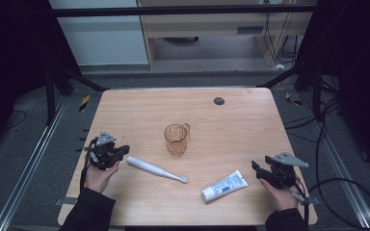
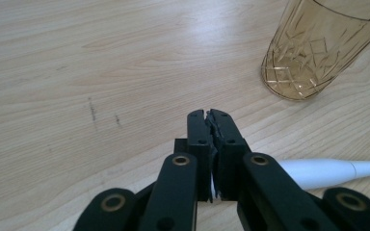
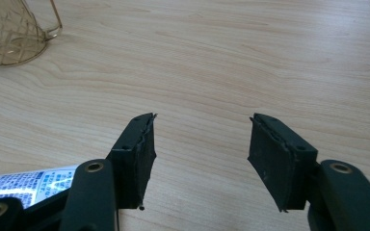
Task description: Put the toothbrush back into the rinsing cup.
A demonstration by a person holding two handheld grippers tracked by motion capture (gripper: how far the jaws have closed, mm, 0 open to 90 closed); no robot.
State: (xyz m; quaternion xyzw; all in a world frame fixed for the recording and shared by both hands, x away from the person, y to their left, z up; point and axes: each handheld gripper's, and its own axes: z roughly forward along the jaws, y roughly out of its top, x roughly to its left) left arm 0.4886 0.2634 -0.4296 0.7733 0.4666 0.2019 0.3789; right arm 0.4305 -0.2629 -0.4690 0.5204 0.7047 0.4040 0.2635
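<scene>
A white electric toothbrush lies on the wooden table, in front of an amber glass cup with a handle. My left gripper sits just left of the brush's handle end. In the left gripper view its jaws are pressed together with nothing at their tips; the toothbrush lies past them to the right and the cup stands at the upper right. A white and blue toothpaste tube lies right of centre. My right gripper is open right of the tube, jaws apart over bare wood, with the tube at lower left.
A black round grommet is set in the table near its far edge. Black frame struts slant down to the far corners. Cables lie on the floor to the right. The cup stands far left in the right gripper view.
</scene>
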